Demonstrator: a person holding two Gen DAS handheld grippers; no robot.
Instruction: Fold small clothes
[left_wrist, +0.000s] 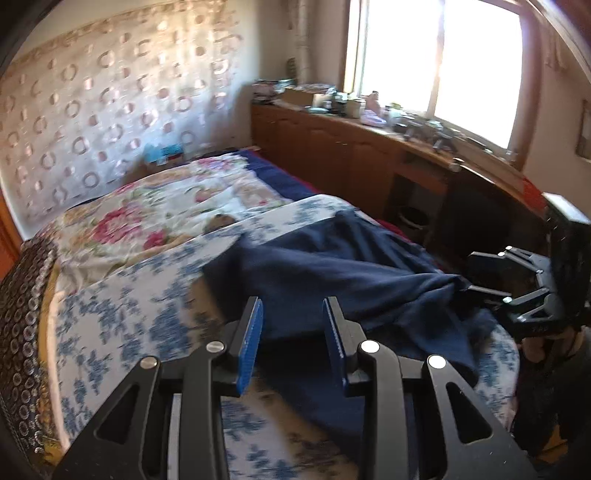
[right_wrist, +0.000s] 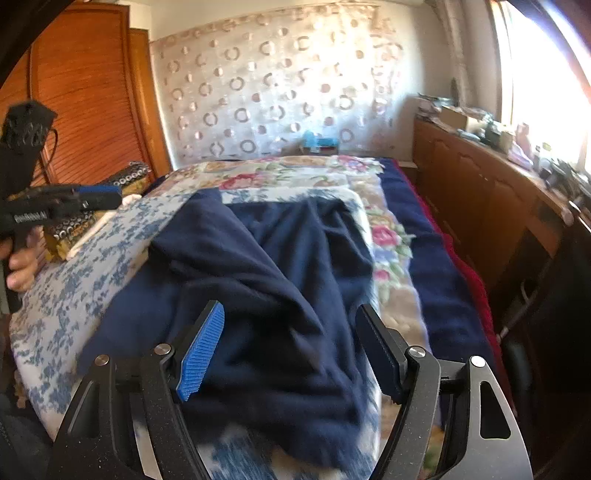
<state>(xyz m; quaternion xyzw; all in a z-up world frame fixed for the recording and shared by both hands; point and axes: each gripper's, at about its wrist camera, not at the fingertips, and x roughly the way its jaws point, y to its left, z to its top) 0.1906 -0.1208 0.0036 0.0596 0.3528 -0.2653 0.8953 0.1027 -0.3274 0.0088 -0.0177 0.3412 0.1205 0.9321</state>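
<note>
1. Your left gripper (left_wrist: 291, 334) has its fingers (left_wrist: 250, 345) part open, a narrow gap with nothing between them. They hover above the near edge of the navy garment (left_wrist: 332, 269), probably so you can pick a new hold on the hem.
2. Your right gripper (right_wrist: 291, 350) has its fingers (right_wrist: 201, 354) spread wide, straddling a bunched ridge of the garment without pinching it. That width looks chosen to take a thick fold in one bite.
3. The garment lies rumpled on the blue-flowered cloth (right_wrist: 74, 280), which covers the near end of the bed (right_wrist: 436, 266). Beyond the garment lies a floral blanket (left_wrist: 147, 210); the cabinet (left_wrist: 332, 147) stands to the garment's right.
4. In the left view your right gripper sits at the garment's right edge, beside a gathered corner. Whether it touches the fabric there I cannot tell.
5. Judging by the creases, the fold is barely begun: flatten the garment first, or the bunching may get folded in.
</note>
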